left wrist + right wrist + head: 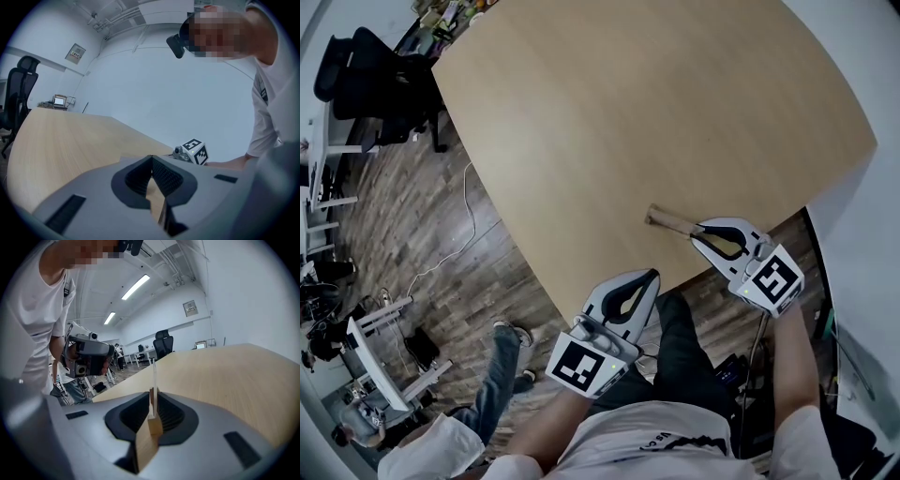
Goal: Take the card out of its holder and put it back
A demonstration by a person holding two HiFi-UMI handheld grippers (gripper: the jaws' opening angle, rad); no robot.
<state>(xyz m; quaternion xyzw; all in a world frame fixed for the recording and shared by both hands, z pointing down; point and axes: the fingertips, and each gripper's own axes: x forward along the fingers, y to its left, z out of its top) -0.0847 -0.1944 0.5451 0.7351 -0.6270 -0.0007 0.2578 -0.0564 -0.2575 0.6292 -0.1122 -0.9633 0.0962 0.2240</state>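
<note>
Two grippers work at the near edge of the worktop (628,112). On the left, the left gripper (653,275) hangs just off that edge, its jaws pressed together at the tips with nothing between them; only bare wood shows behind them in its own view. To the right, the holder (668,221), a small wooden block, lies on the worktop close to the edge, and the right gripper (696,230) is pinching it from the right end. From the head view the block reads as a plain strip and what it carries cannot be made out. The right gripper view shows it: the card (153,373) stands upright in the holder, seen edge-on as a thin pale line rising between the jaws.
</note>
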